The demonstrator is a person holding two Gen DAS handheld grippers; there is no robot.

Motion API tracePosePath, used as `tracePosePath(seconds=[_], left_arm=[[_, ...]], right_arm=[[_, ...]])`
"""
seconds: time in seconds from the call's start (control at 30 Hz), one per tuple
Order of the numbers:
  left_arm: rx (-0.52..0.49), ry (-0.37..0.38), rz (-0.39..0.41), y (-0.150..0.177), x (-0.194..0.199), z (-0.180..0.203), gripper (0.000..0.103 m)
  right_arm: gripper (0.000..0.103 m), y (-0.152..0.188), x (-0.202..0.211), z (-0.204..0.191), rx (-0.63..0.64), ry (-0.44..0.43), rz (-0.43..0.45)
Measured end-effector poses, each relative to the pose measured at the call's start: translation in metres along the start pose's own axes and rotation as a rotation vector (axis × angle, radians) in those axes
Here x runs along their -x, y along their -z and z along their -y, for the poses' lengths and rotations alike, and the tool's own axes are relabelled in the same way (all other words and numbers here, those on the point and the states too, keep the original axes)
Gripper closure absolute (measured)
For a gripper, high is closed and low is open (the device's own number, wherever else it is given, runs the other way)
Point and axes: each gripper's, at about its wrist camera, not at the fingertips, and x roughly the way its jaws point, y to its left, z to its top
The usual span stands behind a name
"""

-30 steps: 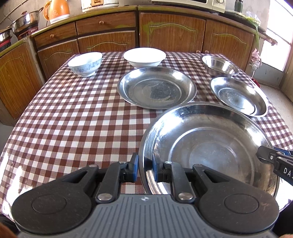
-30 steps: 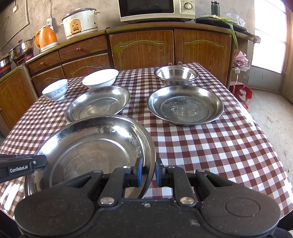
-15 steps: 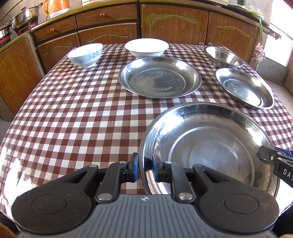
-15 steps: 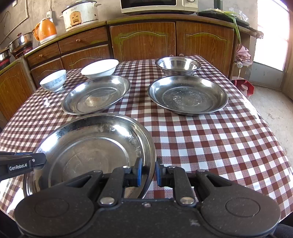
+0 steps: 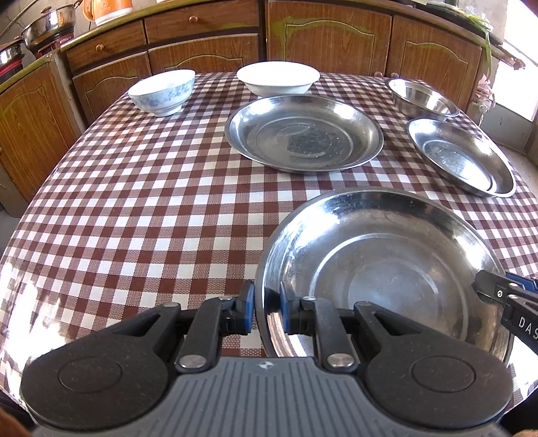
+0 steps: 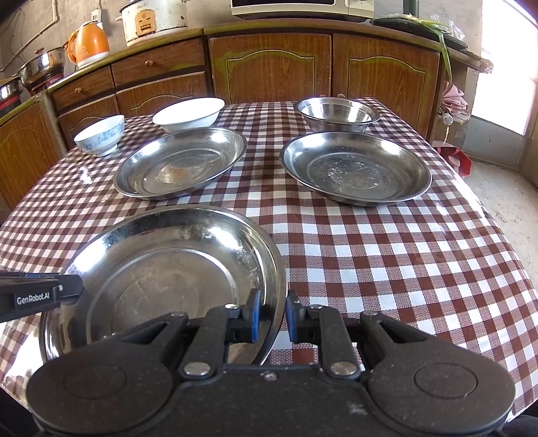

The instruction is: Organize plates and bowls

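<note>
Here:
Left gripper (image 5: 265, 311): jaws clamped on big plate (image 5: 380, 269) rim, reads "GenRobot.AI".
Right gripper (image 6: 271, 317): clamped too, reads "DAS".
Microwave (image 6: 302, 8): right view only.

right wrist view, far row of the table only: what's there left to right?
blue-patterned bowl → white bowl → steel bowl. The steel plates sit nearer the camera, in front of this row.
</note>
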Motion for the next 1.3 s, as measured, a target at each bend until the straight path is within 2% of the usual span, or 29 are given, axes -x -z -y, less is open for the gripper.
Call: tracePosePath(seconds=[0.87, 1.13, 1.17, 1.27, 1.3], left_arm=[[0.012, 0.004, 0.004, 0.001, -0.009, -0.003, 0.084], [0.029, -0.004, 0.013, -0.001, -0.004, -0.006, 0.083], [0.030, -0.004, 0.014, -0.001, -0.002, -0.007, 0.081], [0.031, -0.017, 0.023, -0.003, 0.002, -0.008, 0.059], [0.032, -0.023, 0.030, -0.003, 0.003, -0.008, 0.057]], right_arm=[[0.080, 0.005, -0.015, -0.006, 0.029, 0.016, -0.018], [0.078, 0.002, -0.007, -0.004, 0.024, 0.036, 0.010], [0.077, 0.001, -0.006, -0.003, 0.023, 0.040, 0.015], [0.073, -0.001, -0.001, -0.001, 0.013, 0.043, 0.027], [0.072, -0.003, 0.001, -0.001, 0.011, 0.041, 0.034]])
